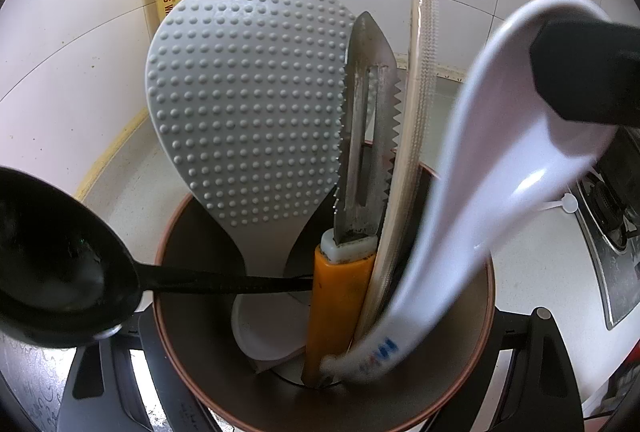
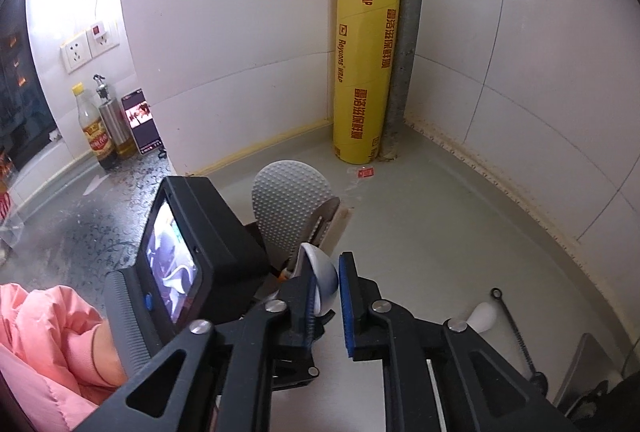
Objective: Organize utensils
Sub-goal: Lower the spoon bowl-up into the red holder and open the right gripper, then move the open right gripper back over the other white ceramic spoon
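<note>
**Spoon half-in, holder already crowded**

I have the right gripper over the holder with the white spoon between its fingers; the jaws stand apart, one pad against the bowl and a gap on the other side, so I judge the grip slack or already let go. The spoon's handle end sits down inside the holder, leaning on the rim; its blur in the left view suggests it is moving.

My left gripper straddles the holder from below with fingers spread either side of it; whether they press the wall I cannot tell.

What worries me: the spoon could slide along the rim and tip out, since its heavy bowl rides high; it could knock the peeler or the wrapped chopsticks just beside it; the black ladle lies nearly flat across the rim, bowl outside, and a jolt may lever it off; if the left does not truly steady the holder, it may shift under the rice paddle.
</note>
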{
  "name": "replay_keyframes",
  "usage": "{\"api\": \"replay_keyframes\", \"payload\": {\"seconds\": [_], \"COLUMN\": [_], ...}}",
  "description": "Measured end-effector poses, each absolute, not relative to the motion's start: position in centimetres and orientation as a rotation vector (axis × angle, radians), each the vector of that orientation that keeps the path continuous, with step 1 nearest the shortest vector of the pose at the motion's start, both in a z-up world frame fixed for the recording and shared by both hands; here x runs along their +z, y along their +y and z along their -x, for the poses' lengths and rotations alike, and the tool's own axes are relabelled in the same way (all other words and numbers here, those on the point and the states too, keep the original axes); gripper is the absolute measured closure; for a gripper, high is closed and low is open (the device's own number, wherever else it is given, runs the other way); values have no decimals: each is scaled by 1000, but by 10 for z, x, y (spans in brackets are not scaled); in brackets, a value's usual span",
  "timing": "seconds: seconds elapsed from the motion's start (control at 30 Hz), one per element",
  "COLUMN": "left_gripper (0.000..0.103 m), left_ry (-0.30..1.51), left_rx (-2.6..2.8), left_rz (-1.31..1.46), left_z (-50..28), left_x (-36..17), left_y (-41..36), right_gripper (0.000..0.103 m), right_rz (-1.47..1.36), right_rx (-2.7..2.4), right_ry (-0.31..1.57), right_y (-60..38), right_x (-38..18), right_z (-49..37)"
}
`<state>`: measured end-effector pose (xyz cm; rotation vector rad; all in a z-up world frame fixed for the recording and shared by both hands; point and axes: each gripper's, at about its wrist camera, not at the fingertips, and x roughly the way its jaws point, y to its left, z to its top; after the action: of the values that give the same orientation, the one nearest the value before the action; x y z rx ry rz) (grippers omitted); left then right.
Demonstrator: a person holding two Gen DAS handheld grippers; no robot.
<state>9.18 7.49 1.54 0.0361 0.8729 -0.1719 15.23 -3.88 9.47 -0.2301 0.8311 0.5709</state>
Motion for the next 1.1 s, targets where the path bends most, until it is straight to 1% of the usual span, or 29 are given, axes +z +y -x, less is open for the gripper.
{"api": "replay_keyframes", "payload": {"seconds": [0.03, 0.1, 0.53, 0.83, 0.87, 0.9, 0.93, 0.97, 1.07, 1.1], "left_gripper": [12, 12, 12, 12, 12, 12, 12, 12, 12, 12], "left_ry": [873, 873, 875, 881, 883, 883, 885, 886, 892, 894], "left_rx": [-172, -172, -171, -165, -164, -163, -161, -160, -157, -157], "left_rz": [-36, -37, -37, -36, -35, -35, -35, -35, -36, -36], "left_z": [-93, -91, -96, -99, -100, -93, -94, -93, -91, -91], "left_x": [15, 15, 14, 13, 13, 18, 18, 19, 23, 23], "left_y": [75, 75, 75, 75, 75, 76, 75, 75, 73, 73], "right_gripper": [80, 76, 76, 75, 73, 64, 52, 47, 44, 39], "right_rz": [224, 225, 125, 5, -8, -19, -25, -30, -62, -74], "right_rx": [574, 565, 446, 225, 198, 165, 137, 113, 54, 40], "right_ry": [828, 812, 790, 923, 938, 953, 964, 972, 998, 1004], "right_y": [-40, -42, -85, -147, -154, -163, -169, -174, -192, -196], "right_x": [95, 97, 100, 58, 53, 47, 43, 40, 28, 25], "right_z": [-152, -151, -154, -160, -160, -159, -159, -158, -154, -154]}}
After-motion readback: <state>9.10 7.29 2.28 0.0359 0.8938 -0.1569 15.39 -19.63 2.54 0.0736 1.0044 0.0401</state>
